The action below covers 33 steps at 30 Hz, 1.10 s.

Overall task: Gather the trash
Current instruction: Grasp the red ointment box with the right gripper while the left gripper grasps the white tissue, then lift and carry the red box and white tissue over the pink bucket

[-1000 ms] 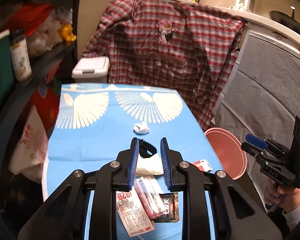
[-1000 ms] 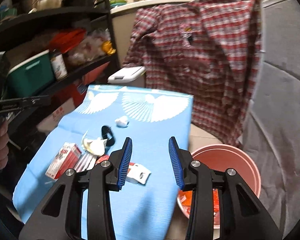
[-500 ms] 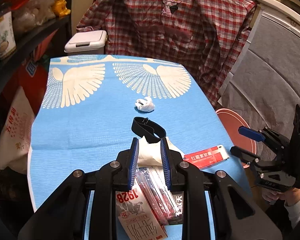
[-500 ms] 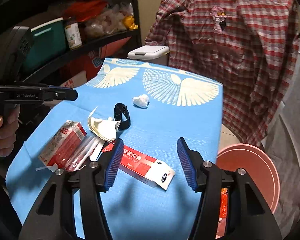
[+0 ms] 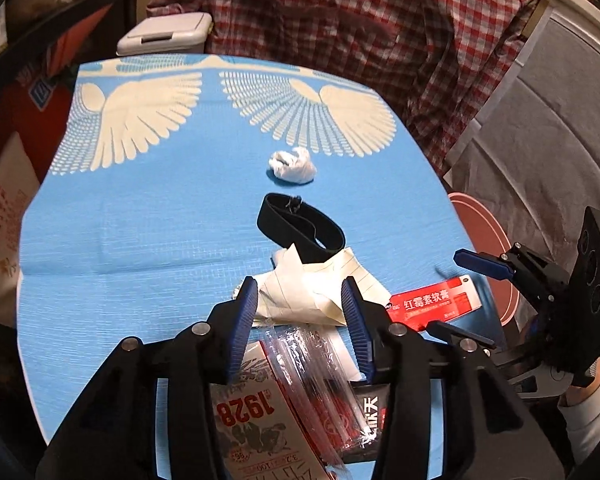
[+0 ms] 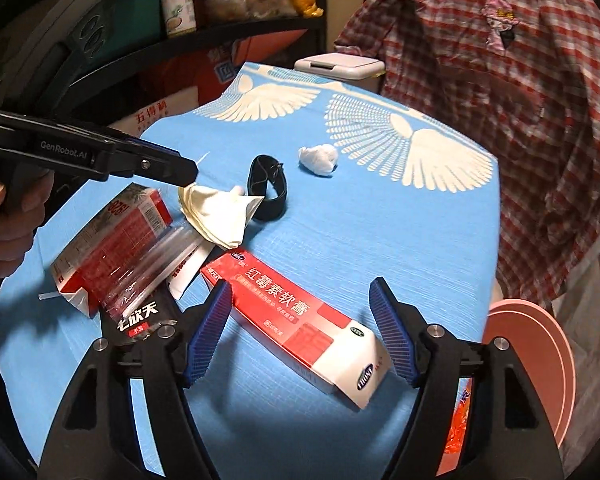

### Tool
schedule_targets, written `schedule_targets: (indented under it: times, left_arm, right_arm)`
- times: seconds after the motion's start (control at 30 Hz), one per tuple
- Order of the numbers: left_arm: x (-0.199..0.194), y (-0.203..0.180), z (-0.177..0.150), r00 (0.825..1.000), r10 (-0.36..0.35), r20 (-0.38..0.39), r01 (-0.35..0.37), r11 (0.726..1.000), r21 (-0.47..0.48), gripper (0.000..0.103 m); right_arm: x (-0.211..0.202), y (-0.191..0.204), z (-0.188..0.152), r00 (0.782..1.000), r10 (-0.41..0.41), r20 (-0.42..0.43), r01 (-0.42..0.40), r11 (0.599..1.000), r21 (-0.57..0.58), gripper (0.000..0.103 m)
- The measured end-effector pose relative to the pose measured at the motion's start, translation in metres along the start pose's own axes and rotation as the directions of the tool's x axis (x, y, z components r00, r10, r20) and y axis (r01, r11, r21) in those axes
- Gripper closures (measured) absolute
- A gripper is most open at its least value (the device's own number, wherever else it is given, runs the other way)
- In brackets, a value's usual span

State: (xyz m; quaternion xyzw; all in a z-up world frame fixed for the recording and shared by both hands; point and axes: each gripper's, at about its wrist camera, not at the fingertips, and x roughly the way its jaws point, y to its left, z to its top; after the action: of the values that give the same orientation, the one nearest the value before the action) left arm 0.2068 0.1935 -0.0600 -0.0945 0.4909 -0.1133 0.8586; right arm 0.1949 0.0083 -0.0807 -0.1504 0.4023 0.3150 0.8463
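Just below opening right gripper (image 6: pixel 300 330): red box (image 6: pixel 300 322).

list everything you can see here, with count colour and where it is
table cloth: 1, blue with white wings, covers the table
ointment box: 1, red and white, near table edge, between the right claw's fingers
crumpled paper: 1, cream, mid table, just past the left claw's tips
black band: 1, black loop, behind the paper
tissue wad: 1, white, beyond the band
milk carton: 1, red and white, lying at the near left
clear wrapper: 1, transparent, over the carton
black sachet: 1, beside the carton
pink bin: 1, right of table, on the floor
white lidded bin: 1, behind the table
plaid shirt: 1, red check, hanging behind
left claw: opening, over the paper
right claw: opening, astride the box
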Motion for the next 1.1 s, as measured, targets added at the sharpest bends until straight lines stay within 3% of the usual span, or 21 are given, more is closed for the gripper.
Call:
schedule_targets:
  times: [0.37, 0.47, 0.6, 0.7, 1.1]
  left_arm:
    - [0.02, -0.003, -0.004, 0.998, 0.025, -0.061, -0.023, 0.999, 0.033, 0.06]
    - [0.018, -0.004, -0.004, 0.998, 0.03, -0.061, -0.028, 0.999, 0.037, 0.072]
    - [0.013, -0.004, -0.003, 0.998, 0.047, -0.045, -0.045, 0.998, 0.044, 0.088]
    - [0.006, -0.003, -0.002, 0.998, 0.059, -0.025, -0.058, 0.997, 0.042, 0.097]
    - [-0.033, -0.012, 0.008, 0.991, 0.088, 0.096, -0.091, 0.995, 0.028, 0.099]
  right_arm:
    - [0.012, 0.011, -0.006, 0.999, 0.009, -0.049, -0.013, 0.997, -0.072, 0.032]
    - [0.009, 0.012, -0.007, 0.999, 0.003, -0.051, -0.007, 0.997, -0.08, 0.042]
    - [0.002, 0.011, -0.008, 0.999, 0.005, -0.044, -0.008, 0.997, -0.082, 0.061]
    - [-0.004, 0.012, -0.008, 0.999, -0.003, -0.04, 0.0, 0.996, -0.086, 0.067]
    - [-0.043, 0.006, -0.008, 0.998, -0.047, 0.039, 0.048, 0.999, -0.02, 0.068]
